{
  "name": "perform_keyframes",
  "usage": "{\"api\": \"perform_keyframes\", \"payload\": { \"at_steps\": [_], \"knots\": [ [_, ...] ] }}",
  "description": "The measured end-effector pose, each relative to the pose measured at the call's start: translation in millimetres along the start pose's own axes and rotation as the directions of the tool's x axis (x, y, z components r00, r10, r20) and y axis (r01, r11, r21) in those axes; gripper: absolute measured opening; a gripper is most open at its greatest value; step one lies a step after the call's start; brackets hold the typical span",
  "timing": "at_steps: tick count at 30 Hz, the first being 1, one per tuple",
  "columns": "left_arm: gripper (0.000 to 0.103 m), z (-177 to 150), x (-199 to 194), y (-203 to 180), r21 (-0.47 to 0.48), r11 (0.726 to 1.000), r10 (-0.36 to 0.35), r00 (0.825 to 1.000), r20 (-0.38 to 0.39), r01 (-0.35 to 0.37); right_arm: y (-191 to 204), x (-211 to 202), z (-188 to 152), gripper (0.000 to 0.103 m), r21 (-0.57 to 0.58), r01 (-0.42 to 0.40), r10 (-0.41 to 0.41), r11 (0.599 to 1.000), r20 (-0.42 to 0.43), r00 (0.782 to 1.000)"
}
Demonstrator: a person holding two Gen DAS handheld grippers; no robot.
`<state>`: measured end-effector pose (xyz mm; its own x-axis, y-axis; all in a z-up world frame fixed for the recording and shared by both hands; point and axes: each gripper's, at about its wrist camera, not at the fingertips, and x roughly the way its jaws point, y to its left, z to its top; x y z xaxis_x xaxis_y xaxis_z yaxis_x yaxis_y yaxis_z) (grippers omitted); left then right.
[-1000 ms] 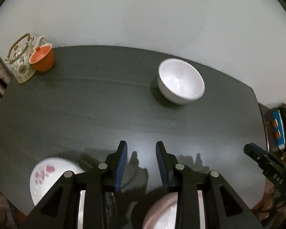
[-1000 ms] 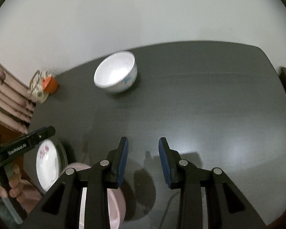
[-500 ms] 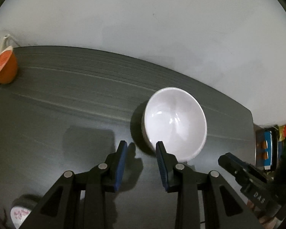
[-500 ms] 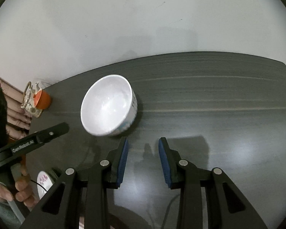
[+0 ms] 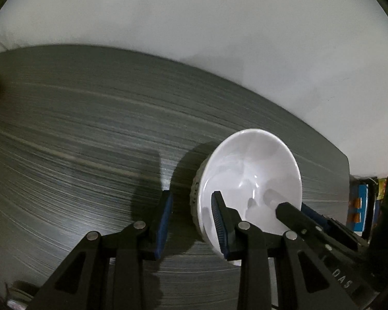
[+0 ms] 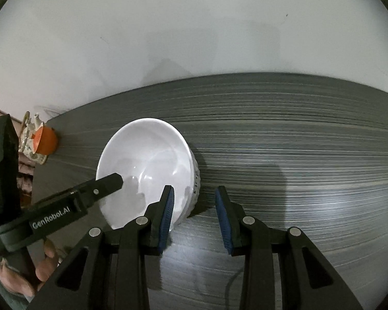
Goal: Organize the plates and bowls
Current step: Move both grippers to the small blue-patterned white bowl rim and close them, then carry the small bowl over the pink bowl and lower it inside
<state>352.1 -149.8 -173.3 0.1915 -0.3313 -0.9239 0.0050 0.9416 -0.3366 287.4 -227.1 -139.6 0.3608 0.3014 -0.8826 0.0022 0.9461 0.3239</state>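
A white bowl [image 5: 251,170] [image 6: 147,155] stands upright on the dark grey table [image 5: 90,134] [image 6: 297,129]. My left gripper [image 5: 191,196] is open and straddles the bowl's left rim, one blue pad outside the wall and the other inside. My right gripper [image 6: 194,190] is open and straddles the opposite rim the same way, its left pad inside and its right pad over the table. No pad visibly presses on the wall. Each gripper shows in the other's view, with a black finger [image 5: 289,211] [image 6: 103,188] reaching into the bowl.
An orange cup [image 6: 46,142] and a patterned teapot [image 6: 29,126] sit at the table's far left corner. A pale wall runs behind the table. Coloured items [image 5: 359,206] lie past the table's right edge. A person's hand [image 6: 25,271] holds the left gripper.
Both grippers moved forward and down to the bowl, from apart to straddling its rim on either side. The flowered plates at the near edge left the views. The jaws kept their width.
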Motion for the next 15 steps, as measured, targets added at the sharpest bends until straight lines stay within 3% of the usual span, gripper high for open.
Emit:
{"api": "perform_keyframes", "payload": {
  "at_steps": [3, 6, 8, 15],
  "knots": [
    [0.030, 1, 6, 3, -0.005, 1.000, 0.003, 1.000, -0.023, -0.003, 4, 6, 1, 0.029, -0.003, 0.026, -0.026, 1.000, -0.016, 1.000],
    [0.016, 1, 10, 7, -0.020, 0.999, -0.036, 0.999, -0.035, 0.035, 9, 10, 0, 0.021, -0.010, 0.046, -0.046, 0.999, -0.034, 0.998],
    [0.016, -1, 9, 6, -0.024, 0.999, -0.034, 0.999, -0.034, 0.033, 12, 10, -1, 0.016, -0.006, 0.037, -0.037, 0.999, -0.032, 0.999],
    [0.016, -25, -9, -3, 0.007, 1.000, -0.017, 1.000, -0.026, 0.017, 13, 3, -12, 0.016, 0.000, 0.043, -0.043, 0.999, -0.036, 0.998]
  ]
}}
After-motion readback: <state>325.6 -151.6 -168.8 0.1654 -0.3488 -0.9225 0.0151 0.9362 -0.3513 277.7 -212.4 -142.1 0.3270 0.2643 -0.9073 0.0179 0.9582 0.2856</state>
